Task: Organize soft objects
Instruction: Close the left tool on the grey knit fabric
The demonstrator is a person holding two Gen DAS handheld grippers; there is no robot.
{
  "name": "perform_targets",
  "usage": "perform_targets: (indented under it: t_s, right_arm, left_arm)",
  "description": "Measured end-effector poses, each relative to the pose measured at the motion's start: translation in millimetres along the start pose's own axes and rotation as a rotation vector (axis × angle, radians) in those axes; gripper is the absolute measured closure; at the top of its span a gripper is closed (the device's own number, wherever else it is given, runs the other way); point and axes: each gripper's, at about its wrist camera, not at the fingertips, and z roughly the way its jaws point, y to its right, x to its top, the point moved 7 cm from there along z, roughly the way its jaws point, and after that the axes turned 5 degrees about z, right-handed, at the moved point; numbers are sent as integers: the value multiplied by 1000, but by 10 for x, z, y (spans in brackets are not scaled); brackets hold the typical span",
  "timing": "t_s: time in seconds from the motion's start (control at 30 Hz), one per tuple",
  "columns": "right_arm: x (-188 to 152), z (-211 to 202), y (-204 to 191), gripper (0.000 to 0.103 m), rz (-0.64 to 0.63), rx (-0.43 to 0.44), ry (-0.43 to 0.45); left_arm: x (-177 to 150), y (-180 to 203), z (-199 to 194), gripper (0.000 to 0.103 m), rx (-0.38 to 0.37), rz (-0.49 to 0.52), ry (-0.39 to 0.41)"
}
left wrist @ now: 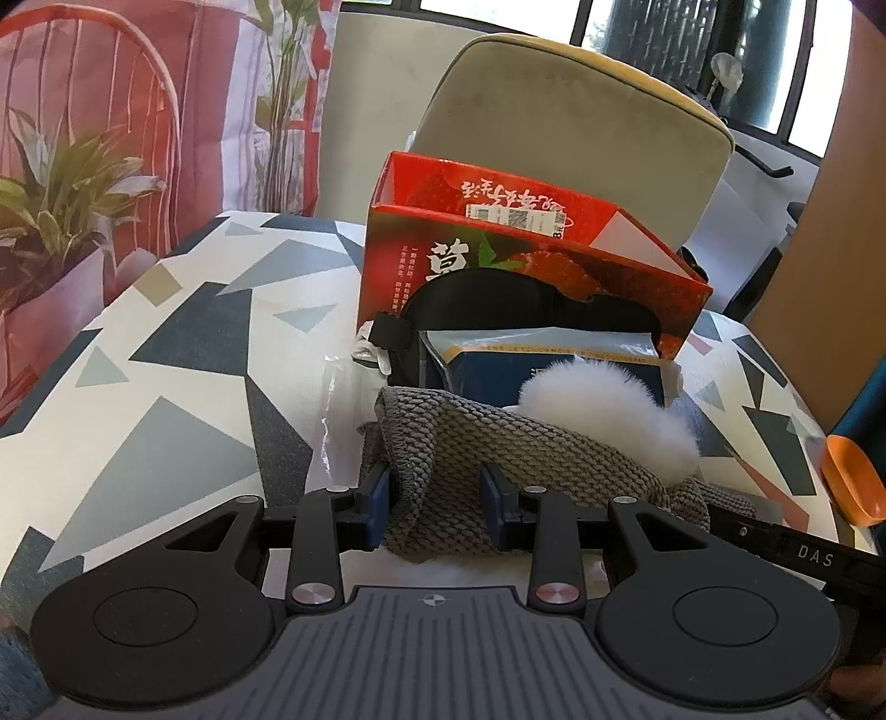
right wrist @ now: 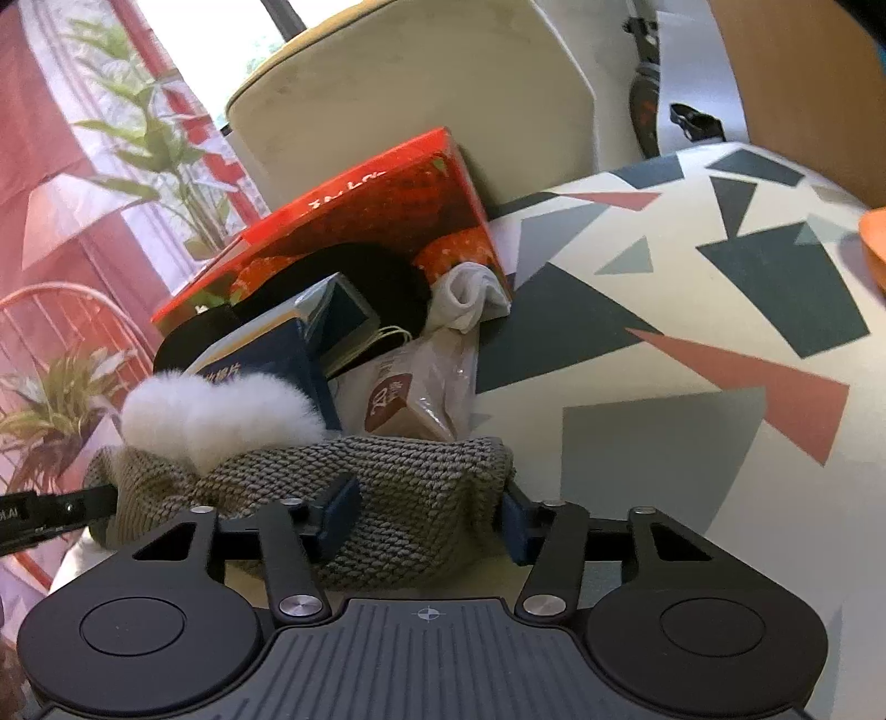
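I see a table point(left wrist: 183, 343) patterned in triangles, with a chair point(left wrist: 576, 127) and plants point(left wrist: 61, 183) behind it. Both grippers — left point(left wrist: 437, 507), right point(right wrist: 426, 518) — pinch the knit hat point(left wrist: 498, 454); the box point(left wrist: 531, 260) hides part of what it holds.

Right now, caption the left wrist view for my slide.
Left tool pinching a grey knit hat with a white pompom, before a red box on a patterned table.

Daylight pours in through the far windows point(left wrist: 692, 50), blown out to white glare. The tablecloth point(left wrist: 183, 354) is evenly bright with soft shadows. Fisheye bending curves both views' edges; corners darken, and the near knit stays sharp.
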Motion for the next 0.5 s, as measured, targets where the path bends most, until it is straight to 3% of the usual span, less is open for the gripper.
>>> perform_targets:
  t_s: [0.03,0.1,0.2,0.5]
  right_arm:
    - [0,-10,-10,60,-5,-1,0]
    - [4,-32,-20,64,-8,-2,2]
    - [17,-76,-23,69,-11,-14,9]
    - [96,-278,-63,79,-19,-21,53]
  left_arm:
    - [4,-2,-13,69,-1,2,7]
    - [6,7,-36,84,5,10,17]
    - [8,3,-66,92,33,31,22]
    - [23,-6,-218,95,61,55,63]
